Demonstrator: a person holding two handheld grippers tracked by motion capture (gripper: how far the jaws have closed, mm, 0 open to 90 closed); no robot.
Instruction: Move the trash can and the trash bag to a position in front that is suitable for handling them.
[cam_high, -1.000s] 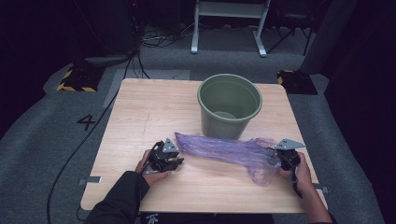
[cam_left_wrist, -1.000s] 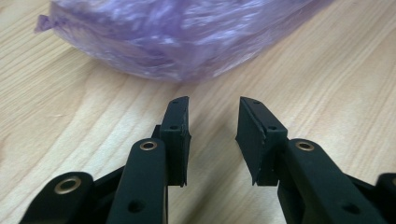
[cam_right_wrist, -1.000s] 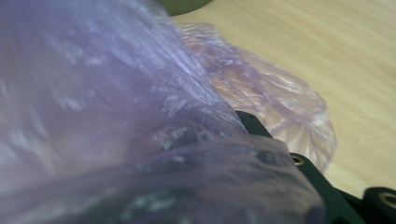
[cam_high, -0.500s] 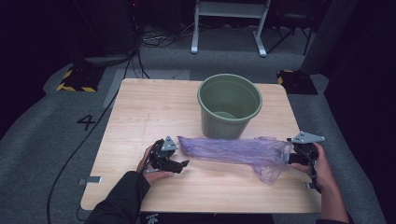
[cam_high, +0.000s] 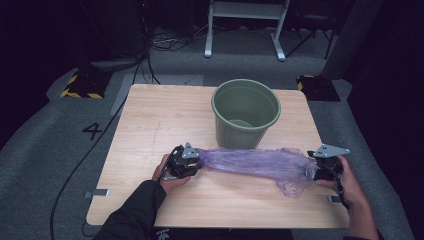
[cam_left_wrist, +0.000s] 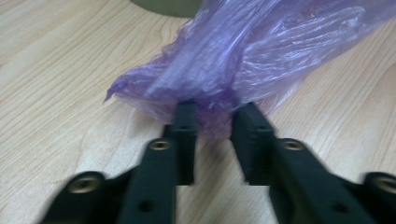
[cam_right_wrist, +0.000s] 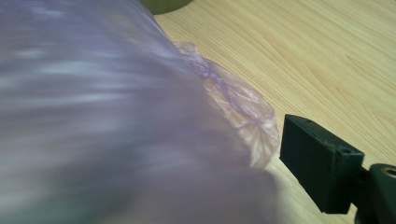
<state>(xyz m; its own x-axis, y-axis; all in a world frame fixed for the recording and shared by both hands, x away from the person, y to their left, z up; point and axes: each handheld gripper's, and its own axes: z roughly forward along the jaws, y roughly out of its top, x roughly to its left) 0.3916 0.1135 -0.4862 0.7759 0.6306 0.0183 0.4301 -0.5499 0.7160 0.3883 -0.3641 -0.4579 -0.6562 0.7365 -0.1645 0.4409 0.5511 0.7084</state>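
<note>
Two grippers are working one purple plastic bag (cam_high: 257, 163), which is lying stretched left to right across the near half of the bench (cam_high: 150, 120), just in front of the green bucket (cam_high: 245, 112). The bag's long axis is running between the hands, roughly parallel to the near edge.

The left gripper (cam_high: 192, 165) is sitting at the bag's left end. In the left gripper view its jaws have just been closing, and the fingers (cam_left_wrist: 186, 122) are standing a little apart with a gathered fold of film between them; the tips are going under the film, so whether they are pinching it I cannot tell.

The right gripper (cam_high: 316, 171) is holding at the bag's right end, raised slightly off the bench. Its jaws have just been opening; the one finger (cam_right_wrist: 317, 161) in the right gripper view is standing clear of the film, with the bag bulging close to the lens.

The bucket is lying far of the bag's middle, about equally reachable by either hand.
</note>
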